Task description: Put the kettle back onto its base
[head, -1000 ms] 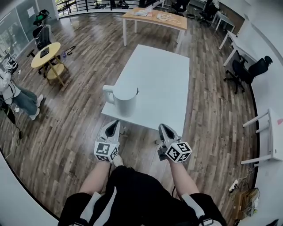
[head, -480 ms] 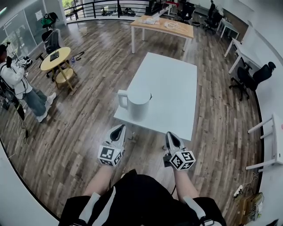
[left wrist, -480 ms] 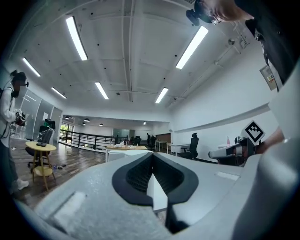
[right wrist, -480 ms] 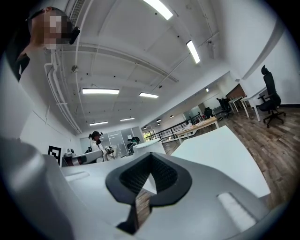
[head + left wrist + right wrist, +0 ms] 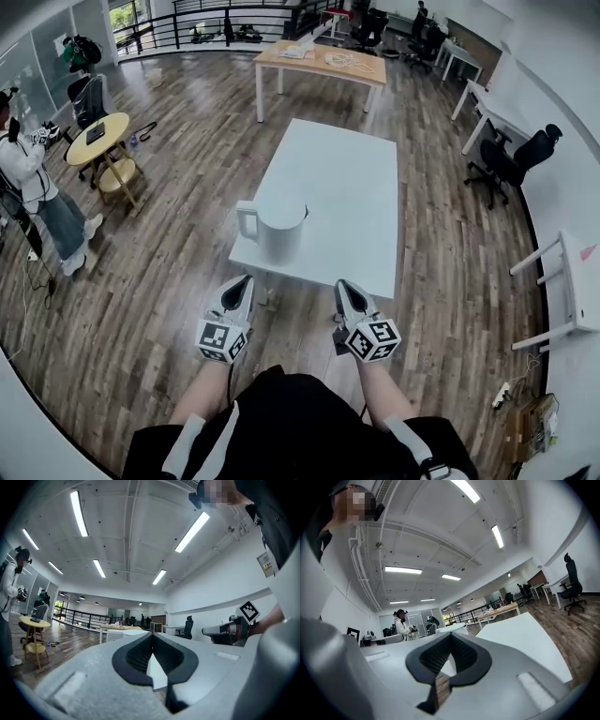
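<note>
A white kettle (image 5: 278, 231) stands upright on the near left corner of the white table (image 5: 342, 187), its handle (image 5: 247, 221) facing left. I cannot make out a separate base under or beside it. My left gripper (image 5: 246, 279) hovers over the floor just short of the table's near edge, below the kettle, shut and empty. My right gripper (image 5: 341, 284) is level with it to the right, also shut and empty. In the left gripper view the closed left gripper (image 5: 152, 635) points level at the table. The right gripper view shows the closed right gripper (image 5: 451, 636) the same way.
A wooden table (image 5: 323, 58) stands beyond the white one. At the left are a round yellow table (image 5: 98, 141) and a standing person (image 5: 33, 192). Office chairs (image 5: 511, 155) and white desks (image 5: 577, 291) line the right side. The floor is wood planks.
Both grippers have drifted a little with the person and stay shut short of the table. The head view has swung, bringing the standing person at the left into sight.
</note>
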`<state>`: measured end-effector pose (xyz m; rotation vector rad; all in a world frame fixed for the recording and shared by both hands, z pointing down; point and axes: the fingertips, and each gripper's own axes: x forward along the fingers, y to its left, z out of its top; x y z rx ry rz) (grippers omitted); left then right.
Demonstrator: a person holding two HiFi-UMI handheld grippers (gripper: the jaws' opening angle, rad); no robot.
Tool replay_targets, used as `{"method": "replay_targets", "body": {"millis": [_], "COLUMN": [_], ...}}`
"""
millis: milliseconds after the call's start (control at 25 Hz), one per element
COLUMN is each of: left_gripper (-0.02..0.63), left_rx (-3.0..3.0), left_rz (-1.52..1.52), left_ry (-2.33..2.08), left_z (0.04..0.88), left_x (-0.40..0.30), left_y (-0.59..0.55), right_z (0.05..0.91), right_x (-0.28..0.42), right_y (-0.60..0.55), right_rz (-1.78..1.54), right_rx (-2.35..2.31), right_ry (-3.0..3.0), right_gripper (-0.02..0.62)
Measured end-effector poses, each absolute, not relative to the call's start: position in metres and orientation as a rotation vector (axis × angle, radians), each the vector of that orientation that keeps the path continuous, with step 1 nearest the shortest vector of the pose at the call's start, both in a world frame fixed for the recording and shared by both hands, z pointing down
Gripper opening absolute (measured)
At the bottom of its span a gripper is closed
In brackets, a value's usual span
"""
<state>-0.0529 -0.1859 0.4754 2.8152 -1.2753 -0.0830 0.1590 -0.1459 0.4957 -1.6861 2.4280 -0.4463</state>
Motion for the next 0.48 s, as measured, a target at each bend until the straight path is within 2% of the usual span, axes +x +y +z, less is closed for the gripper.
{"method": "replay_targets", "body": {"millis": [480], "left_gripper": [0.002], "left_rx": [2.850], "left_rz": [-0.139], "left_ry": [-1.184], "left_z": [0.465], "left_x": [-0.045], "left_y": [-0.201], "right_z": [0.483], "right_x": [0.162], "right_y": [-0.151], "right_rz": [-0.389], "right_rx": [-1.737], "right_ry": [2.398], "right_gripper": [0.000]}}
